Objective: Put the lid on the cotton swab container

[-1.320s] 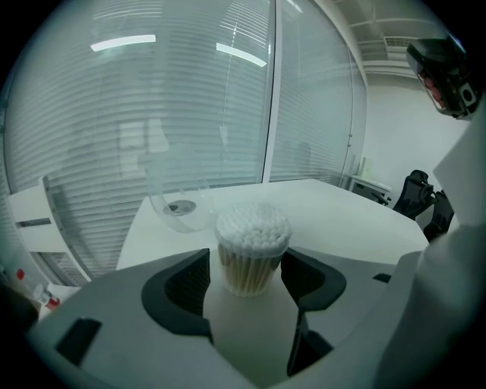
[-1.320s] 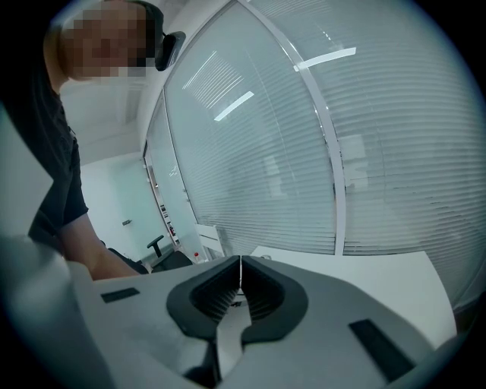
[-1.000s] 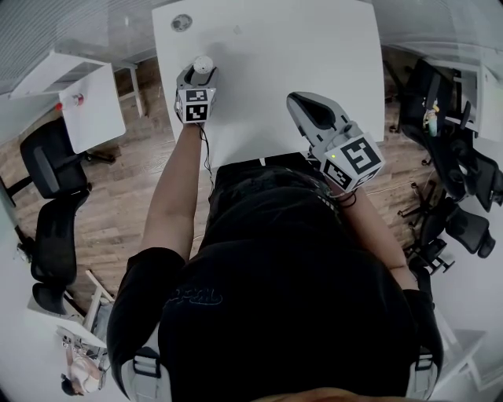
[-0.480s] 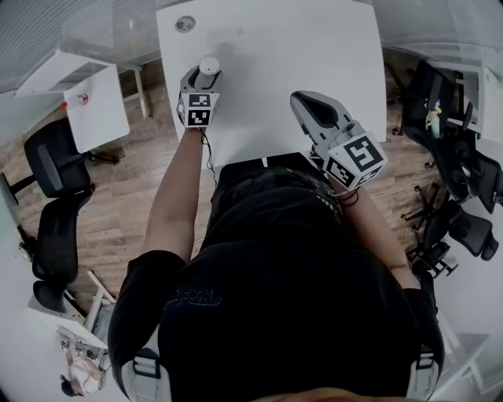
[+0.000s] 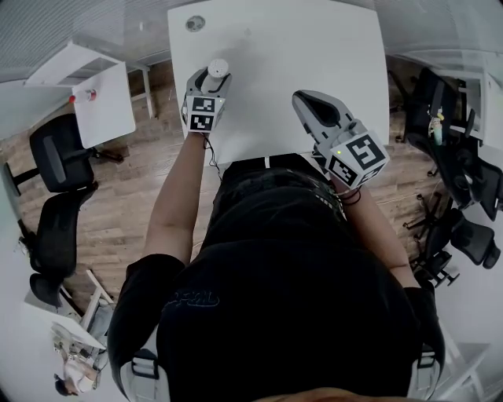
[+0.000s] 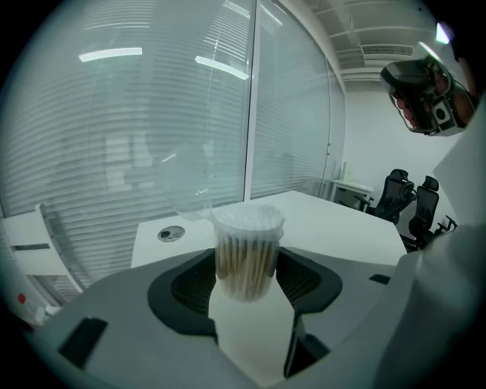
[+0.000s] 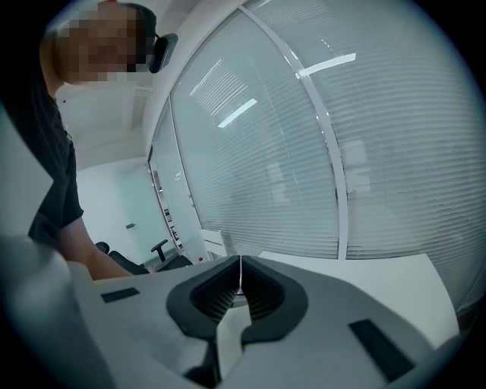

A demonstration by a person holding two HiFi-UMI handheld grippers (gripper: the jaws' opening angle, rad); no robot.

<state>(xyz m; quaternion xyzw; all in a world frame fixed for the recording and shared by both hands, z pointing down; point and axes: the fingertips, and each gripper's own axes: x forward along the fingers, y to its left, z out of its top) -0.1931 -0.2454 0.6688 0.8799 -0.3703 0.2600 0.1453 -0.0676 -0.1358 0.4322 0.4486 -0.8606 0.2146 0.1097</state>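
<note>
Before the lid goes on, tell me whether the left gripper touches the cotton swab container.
Touching. The left gripper view shows the cotton swab container standing between the left gripper's jaws, both dark pads against its sides with no gap.

A white rectangular table (image 5: 314,47) is seen standing on a wooden floor (image 5: 118,204). Its top is almost bare. One round grey port (image 5: 195,23) is set flush into the surface near the far left corner. A cotton swab container (image 5: 218,67) is seen over the left part of the top, but its base is hidden, so whether it rests on the surface cannot be told.
</note>
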